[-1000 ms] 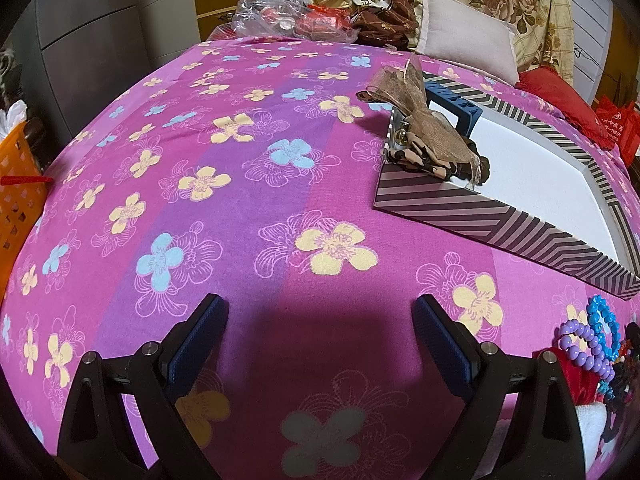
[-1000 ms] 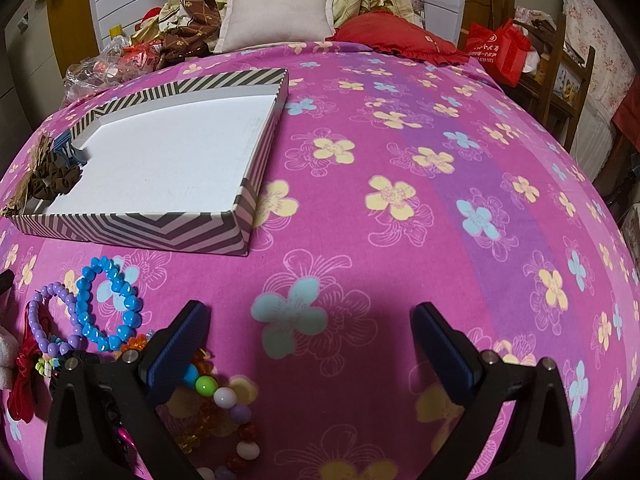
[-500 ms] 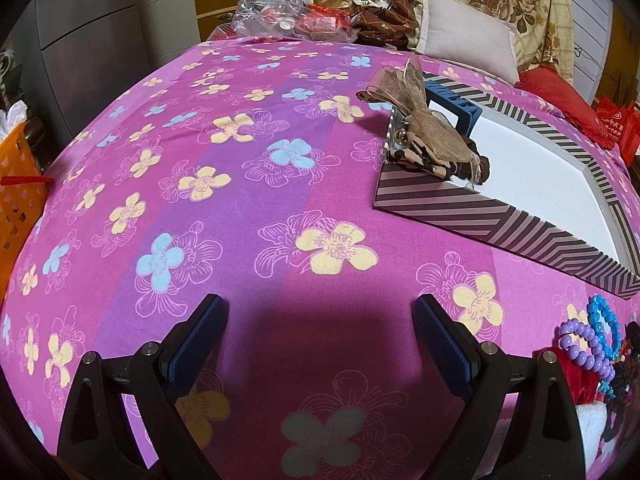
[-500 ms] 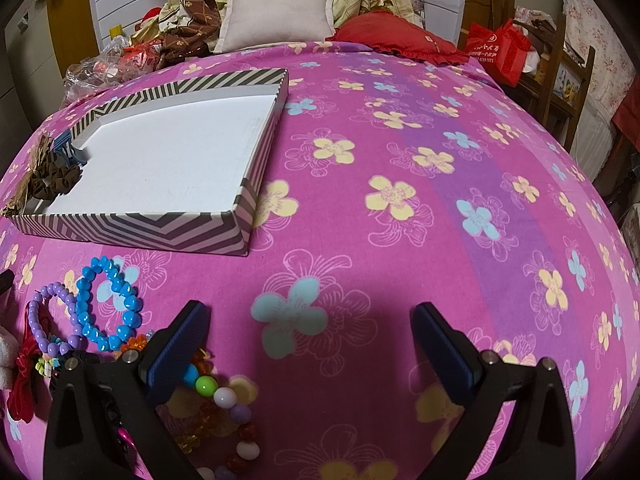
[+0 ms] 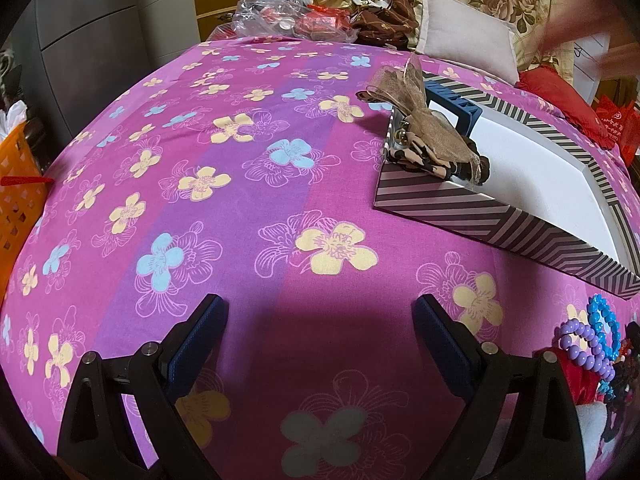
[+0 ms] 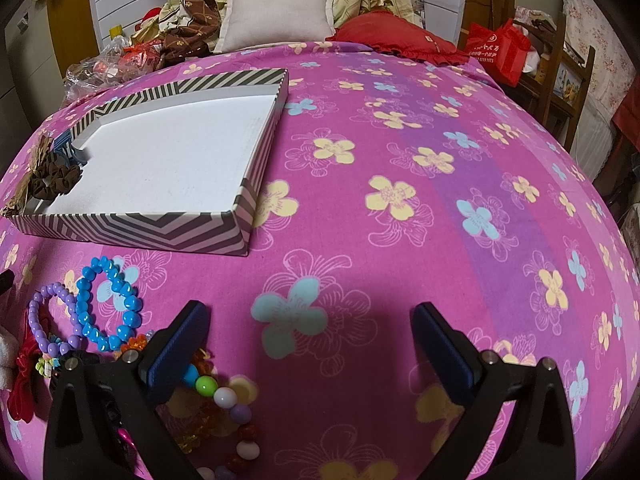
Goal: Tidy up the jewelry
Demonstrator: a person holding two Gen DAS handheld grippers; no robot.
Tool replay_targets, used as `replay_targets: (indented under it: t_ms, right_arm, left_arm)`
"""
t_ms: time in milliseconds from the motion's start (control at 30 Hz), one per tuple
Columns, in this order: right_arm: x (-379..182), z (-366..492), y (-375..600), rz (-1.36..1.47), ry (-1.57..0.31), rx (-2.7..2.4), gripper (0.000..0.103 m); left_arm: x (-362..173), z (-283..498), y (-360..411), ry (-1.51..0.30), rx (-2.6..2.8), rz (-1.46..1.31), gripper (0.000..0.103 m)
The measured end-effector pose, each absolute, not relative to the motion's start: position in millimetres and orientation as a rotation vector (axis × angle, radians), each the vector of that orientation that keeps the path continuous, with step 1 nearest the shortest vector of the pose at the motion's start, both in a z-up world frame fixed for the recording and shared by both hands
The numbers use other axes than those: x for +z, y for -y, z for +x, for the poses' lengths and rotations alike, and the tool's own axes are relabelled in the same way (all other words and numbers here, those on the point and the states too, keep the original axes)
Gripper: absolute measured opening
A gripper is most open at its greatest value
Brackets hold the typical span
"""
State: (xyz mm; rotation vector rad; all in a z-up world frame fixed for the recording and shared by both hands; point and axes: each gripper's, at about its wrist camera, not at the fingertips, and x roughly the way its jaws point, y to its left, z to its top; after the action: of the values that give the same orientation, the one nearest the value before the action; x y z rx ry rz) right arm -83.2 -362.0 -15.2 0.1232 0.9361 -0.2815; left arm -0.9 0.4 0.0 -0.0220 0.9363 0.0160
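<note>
Magenta cloth printed with yellow and blue flowers, the bedspread (image 6: 400, 128) fills nearly everything under both of my cameras. On it sits the striped box (image 6: 132, 228), shallow, white inside, ahead and to the left of my right gripper (image 6: 310, 344) and ahead and to the right of my left gripper (image 5: 320, 336). In its far left corner lie a brown scrunchie (image 6: 56, 182) and a blue comb (image 6: 68, 148).

Both of my grippers stand with fingers spread wide, nothing between them but bare cloth. The jewelry lies outside the box, on the near side of it. From my right hand's camera, the blue bead bracelet (image 6: 106, 304) and the purple bead bracelet (image 6: 50, 316) lie flat, touching each other, just left of my left finger (image 6: 176, 352). A string of large mixed beads (image 6: 224, 400) and some amber ones run from behind that finger into the gap near its base.

My left camera catches only the two bracelets, at its right edge, well outside my right finger (image 5: 444, 348); the mixed beads do not show there. It alone shows an orange basket (image 5: 20, 196) beside the bed and a blurred hand (image 5: 588, 32) at top right, and a gauzy brown ribbon (image 5: 416, 120) draped over the scrunchie corner. A red bag (image 6: 500, 48) shows only in the right view.
</note>
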Motion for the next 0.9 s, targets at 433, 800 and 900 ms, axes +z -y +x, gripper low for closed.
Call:
replay_targets:
  t_ms: [433,800,900]
  right_arm:
    - [-15.5,-83.9,361.4,0.122,-0.936,-0.280,0.103]
    - [-15.6,-83.9,361.9,0.122,-0.936,-0.279,0.103]
    - [-15.6,-83.9,361.8,0.122,-0.936,-0.279,0.103]
  left_arm:
    - [0.0,-0.7,-0.5,-0.936,0.016,-0.022,0.087]
    - [-0.6,-3.7,-1.6,-0.936,0.016,-0.023,0.087]
    - [-0.6,-3.7,-1.7,-0.936,0.016,-0.023,0.087]
